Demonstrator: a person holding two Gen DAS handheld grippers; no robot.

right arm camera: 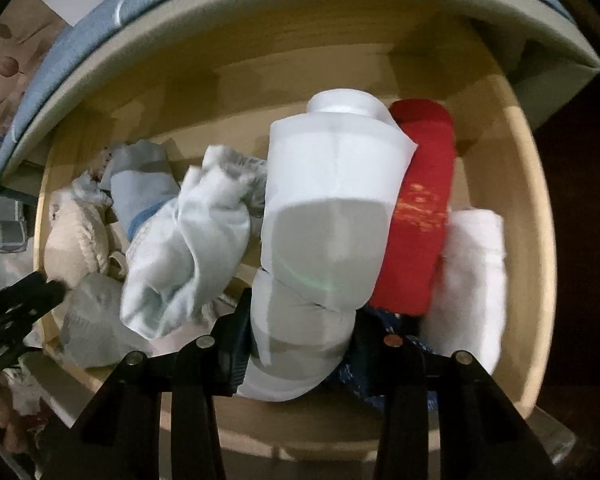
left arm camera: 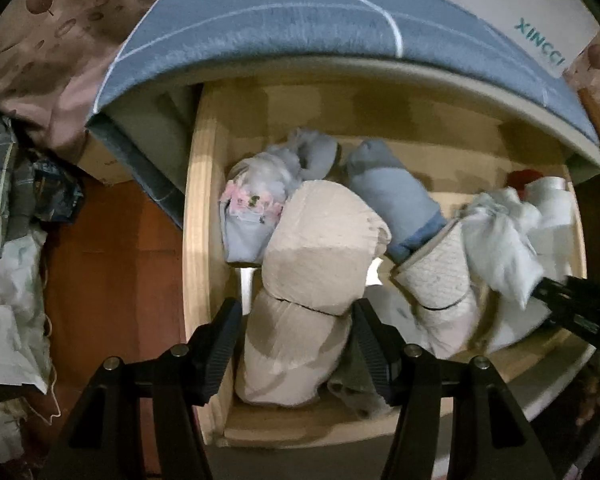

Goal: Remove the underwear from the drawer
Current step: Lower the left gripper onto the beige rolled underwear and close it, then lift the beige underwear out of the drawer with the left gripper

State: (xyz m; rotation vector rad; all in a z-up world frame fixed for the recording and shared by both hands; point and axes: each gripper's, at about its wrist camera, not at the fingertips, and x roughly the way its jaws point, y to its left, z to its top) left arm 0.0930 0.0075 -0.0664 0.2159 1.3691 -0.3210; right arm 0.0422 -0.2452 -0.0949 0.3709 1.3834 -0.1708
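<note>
Pinching a white rolled underwear [right arm camera: 300, 344], the right claw [right arm camera: 300, 340] is shut on it inside the wooden drawer [right arm camera: 540, 208]; the left claw [left arm camera: 296, 344] straddles a beige rolled underwear [left arm camera: 292, 356], pads seemingly not yet pressing. A red roll [right arm camera: 420, 200] and a pale blue bundle [right arm camera: 184, 248] lie nearby, so nothing is lifted out yet

Both views are dim, with black corners and strong fisheye curvature. Light falls from 12 o'clock. The white roll [right arm camera: 332, 184] shows a faint green flare. Motion blur softens the cloth.
</note>
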